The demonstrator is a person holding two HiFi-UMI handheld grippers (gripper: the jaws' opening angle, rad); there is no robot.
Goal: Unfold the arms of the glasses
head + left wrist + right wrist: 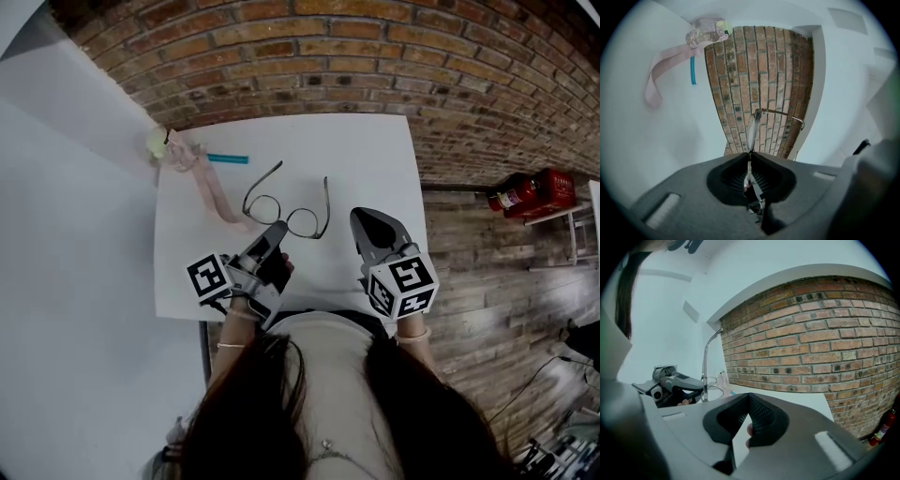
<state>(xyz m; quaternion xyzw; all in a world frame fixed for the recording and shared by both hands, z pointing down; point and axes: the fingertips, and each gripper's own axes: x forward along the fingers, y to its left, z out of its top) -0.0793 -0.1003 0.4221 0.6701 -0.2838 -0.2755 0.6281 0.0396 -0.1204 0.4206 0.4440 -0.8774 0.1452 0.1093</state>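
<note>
Nearest me, the left gripper has its fingers clamped on the rim of the glasses, at the lens edge closest to me. In the left gripper view the frame runs edge-on out of the pinch. The right gripper sits just right of the glasses, its fingers closed on nothing. The glasses are mid-counter, and both arms look swung out, pointing away from me. I can't tell whether the frame rests on the counter or is slightly raised.

My worries start with the pinch. It is on thin wire beside a lens, so squeezing harder or twisting my wrist could bend the rim or pop the lens. If I let go while the frame is tilted, it could tip and an arm could fold back. If the right gripper goes in closed, it can only shove. A push on an arm at its stop would strain the hinge or skid the glasses out of the left grip.

Beyond the glasses, to their left, lie a pink strap and a teal stick. A slide that way could snag the far arm in the strap. Behind them is the brick wall.
</note>
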